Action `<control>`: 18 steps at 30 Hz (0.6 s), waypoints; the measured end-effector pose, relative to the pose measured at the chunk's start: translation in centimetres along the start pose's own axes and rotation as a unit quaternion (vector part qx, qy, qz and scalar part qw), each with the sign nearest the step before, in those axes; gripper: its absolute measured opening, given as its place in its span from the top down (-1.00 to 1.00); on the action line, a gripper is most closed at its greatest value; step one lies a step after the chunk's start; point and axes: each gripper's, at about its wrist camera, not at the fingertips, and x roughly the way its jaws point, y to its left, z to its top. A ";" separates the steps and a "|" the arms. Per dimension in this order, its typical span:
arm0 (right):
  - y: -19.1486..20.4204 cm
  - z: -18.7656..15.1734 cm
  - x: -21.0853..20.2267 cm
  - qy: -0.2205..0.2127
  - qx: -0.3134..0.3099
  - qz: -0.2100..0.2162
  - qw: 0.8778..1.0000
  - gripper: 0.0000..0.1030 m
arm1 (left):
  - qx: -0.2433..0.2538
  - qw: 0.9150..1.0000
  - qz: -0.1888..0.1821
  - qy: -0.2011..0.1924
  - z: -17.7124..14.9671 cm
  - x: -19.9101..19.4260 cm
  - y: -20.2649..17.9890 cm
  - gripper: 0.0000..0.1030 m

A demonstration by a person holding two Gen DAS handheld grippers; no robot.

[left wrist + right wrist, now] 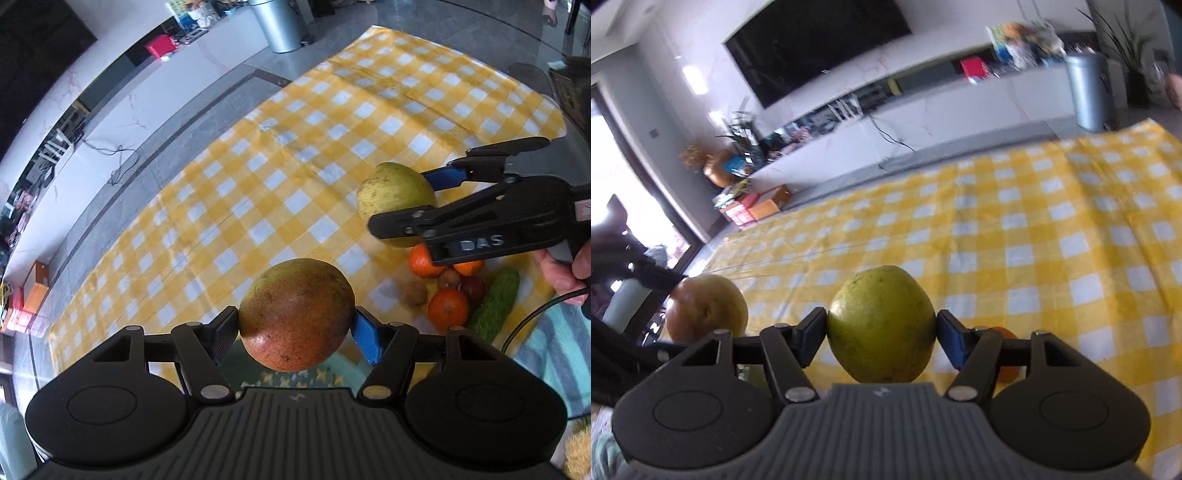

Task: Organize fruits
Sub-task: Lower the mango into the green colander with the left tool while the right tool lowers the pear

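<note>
My left gripper (294, 328) is shut on a red-green mango (295, 314), held above the yellow checked cloth (295, 155). To its right, my right gripper (399, 192) is shut on a green pear-like fruit (393, 192), also lifted off the cloth. In the right wrist view the green fruit (881, 325) sits between the pads of the right gripper (881, 330), and the mango (705, 306) shows at the left. A pile of fruit lies below: oranges (448, 309), kiwis (414, 293), a dark plum (472, 288) and a green cucumber (495, 304).
A person's hand (561, 269) holds the right gripper's handle. A striped teal towel (554, 354) lies at the near right of the table. A metal bin (280, 26) stands on the floor beyond the table's far edge. An orange (1006, 354) peeks out behind the right finger.
</note>
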 end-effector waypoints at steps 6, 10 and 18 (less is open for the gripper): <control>4.6 -1.1 -3.0 -0.020 -0.058 0.062 0.996 -0.21 | -0.049 0.999 0.006 0.014 -5.2 -2.8 3.2 -0.48; 8.6 -2.2 -3.2 -0.003 -0.116 0.095 0.989 -0.21 | -0.065 0.998 0.002 0.023 -8.6 -3.4 4.9 -0.48; 15.1 -4.1 0.5 0.097 -0.224 0.089 0.966 -0.21 | -0.061 0.997 -0.031 0.036 -12.7 -1.4 6.5 -0.48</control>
